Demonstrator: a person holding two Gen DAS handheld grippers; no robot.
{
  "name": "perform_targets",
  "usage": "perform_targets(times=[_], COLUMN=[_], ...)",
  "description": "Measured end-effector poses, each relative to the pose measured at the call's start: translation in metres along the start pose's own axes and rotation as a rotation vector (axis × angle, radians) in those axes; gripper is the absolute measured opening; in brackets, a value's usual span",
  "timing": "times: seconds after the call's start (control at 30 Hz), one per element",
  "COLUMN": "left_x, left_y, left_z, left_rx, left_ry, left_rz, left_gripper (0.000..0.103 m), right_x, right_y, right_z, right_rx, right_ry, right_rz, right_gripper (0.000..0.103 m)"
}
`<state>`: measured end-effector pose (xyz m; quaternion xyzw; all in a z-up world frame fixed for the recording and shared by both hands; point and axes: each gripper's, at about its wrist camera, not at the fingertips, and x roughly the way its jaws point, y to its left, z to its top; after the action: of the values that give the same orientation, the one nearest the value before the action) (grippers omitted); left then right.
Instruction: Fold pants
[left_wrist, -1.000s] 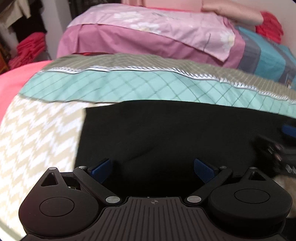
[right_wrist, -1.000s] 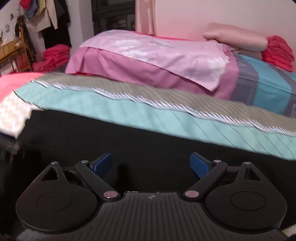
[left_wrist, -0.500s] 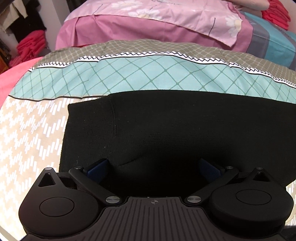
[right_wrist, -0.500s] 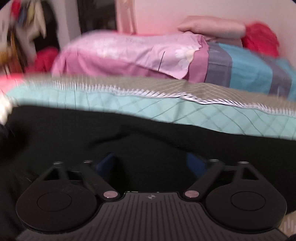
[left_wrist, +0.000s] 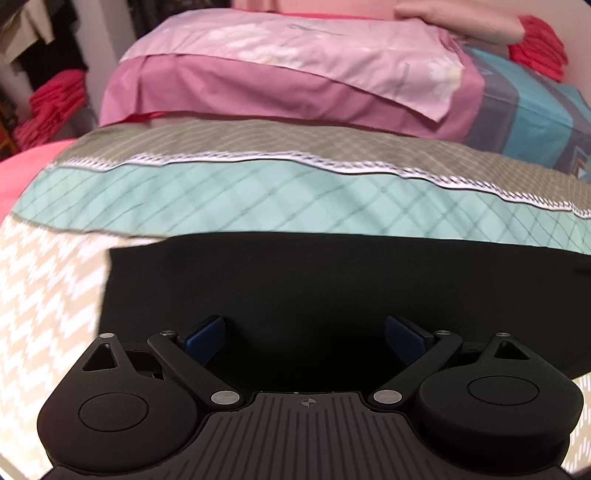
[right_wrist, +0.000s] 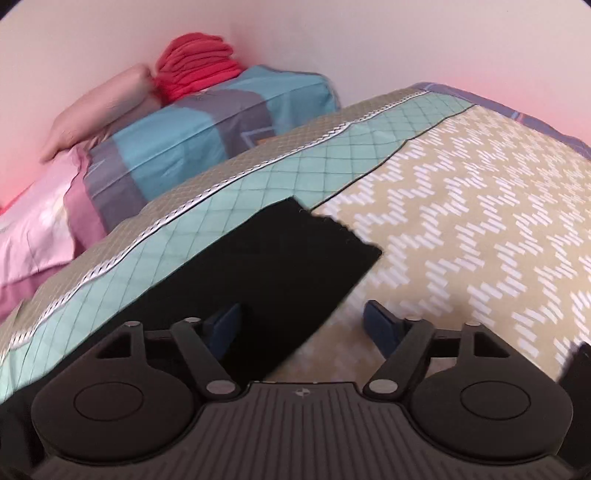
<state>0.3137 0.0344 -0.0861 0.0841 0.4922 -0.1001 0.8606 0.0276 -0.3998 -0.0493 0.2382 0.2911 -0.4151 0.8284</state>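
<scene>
The black pants (left_wrist: 332, 288) lie flat on the patterned bedspread (left_wrist: 48, 295). In the left wrist view their left edge is at the lower left and the cloth runs off to the right. My left gripper (left_wrist: 304, 338) is open and empty, just above the pants near that left end. In the right wrist view the right end of the pants (right_wrist: 288, 266) shows as a squared edge. My right gripper (right_wrist: 301, 323) is open and empty, over that end's near edge, its left finger above the cloth and its right finger above the bedspread (right_wrist: 461, 240).
Folded bedding lies behind the pants: a pink pillow (left_wrist: 295, 62) and a blue-grey one (right_wrist: 207, 122). A stack of red cloth (right_wrist: 195, 62) sits by the wall. More red cloth (left_wrist: 48, 107) is at the far left. A dark object (right_wrist: 576, 373) shows at the right edge.
My right gripper has swung right from the middle of the pants to their right end. My left gripper has tilted up a little over the left end. Both stay open.
</scene>
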Motion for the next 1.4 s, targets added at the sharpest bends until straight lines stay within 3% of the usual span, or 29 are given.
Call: perform_targets(times=[0.07,0.13,0.2,0.27,0.33,0.37,0.43,0.53,0.57,0.6,0.67,0.7,0.73,0.77,0.8,0.93,1.0,1.1,1.13,1.23,1.4], left_x=[0.017,0.030,0.030,0.030,0.031,0.032,0.032,0.034,0.034,0.033,0.029,0.024,0.017,0.008,0.001,-0.011,-0.002,-0.008,-0.013,-0.030,-0.051], left_y=[-0.016,-0.024,-0.023,-0.023,-0.023,-0.023,-0.023,-0.027,-0.027,-0.027,-0.025,-0.024,-0.022,-0.019,-0.016,-0.001,0.006,0.019,0.021,0.022,0.023], left_z=[0.002,-0.001,-0.001,-0.001,0.001,0.002,0.003,0.005,0.005,0.005,0.007,0.006,0.004,0.001,-0.004,-0.028,-0.042,-0.052,-0.054,-0.059,-0.069], left_rx=[0.029,0.054,0.034,0.036,0.038,0.034,0.029,0.028,0.031,0.035,0.034,0.028,0.021,0.021,0.022,0.025,0.041,0.011,0.005,0.028,0.030], left_ry=[0.038,0.036,0.034,0.041,0.048,0.053,0.058,0.057,0.058,0.059,0.077,0.082,0.074,0.062,0.050,0.058,0.106,0.102,0.103,0.077,0.072], left_rz=[0.009,0.057,0.055,0.053,0.055,0.058,0.067,0.076,0.075,0.075,0.089,0.101,0.109,0.110,0.107,0.125,0.171,0.179,0.186,0.207,0.173], left_gripper=[0.103,0.103,0.103,0.103,0.103,0.103,0.103,0.103,0.103,0.103,0.103,0.103,0.103,0.103,0.103,0.103,0.103,0.103,0.103,0.103,0.103], right_x=[0.002,0.003,0.010,0.007,-0.009,-0.018,-0.022,-0.027,-0.022,-0.019,-0.012,-0.010,-0.010,-0.012,-0.016,-0.026,-0.025,-0.039,-0.050,-0.090,-0.153], right_y=[0.014,0.014,-0.006,-0.005,0.007,0.016,0.041,0.081,0.087,0.087,0.074,0.065,0.061,0.062,0.065,0.079,0.078,0.069,0.067,0.069,0.077], right_z=[0.002,0.005,0.015,0.016,0.010,0.004,-0.009,-0.040,-0.046,-0.048,-0.033,-0.023,-0.016,-0.013,-0.014,-0.036,-0.041,-0.028,-0.029,-0.047,-0.102], right_rx=[-0.157,-0.239,-0.137,-0.134,-0.143,-0.158,-0.280,-0.536,-0.593,-0.613,-0.488,-0.402,-0.351,-0.336,-0.353,-0.501,-0.529,-0.403,-0.407,-0.487,-0.603], right_ry=[-0.016,-0.038,-0.003,-0.015,-0.087,-0.130,-0.114,-0.011,0.037,0.031,0.025,0.022,0.017,0.013,0.011,0.108,0.096,0.060,0.036,0.027,0.066], right_rz=[0.057,0.041,0.076,0.065,-0.002,-0.023,0.083,0.292,0.324,0.313,0.241,0.196,0.132,0.064,0.054,0.293,0.223,0.016,0.017,0.132,0.267], right_gripper=[0.009,0.012,0.014,0.017,0.035,0.036,0.046,0.047,0.048,0.048,0.049,0.039,0.038,0.043,0.051,0.066,0.065,0.066,0.068,0.075,0.076])
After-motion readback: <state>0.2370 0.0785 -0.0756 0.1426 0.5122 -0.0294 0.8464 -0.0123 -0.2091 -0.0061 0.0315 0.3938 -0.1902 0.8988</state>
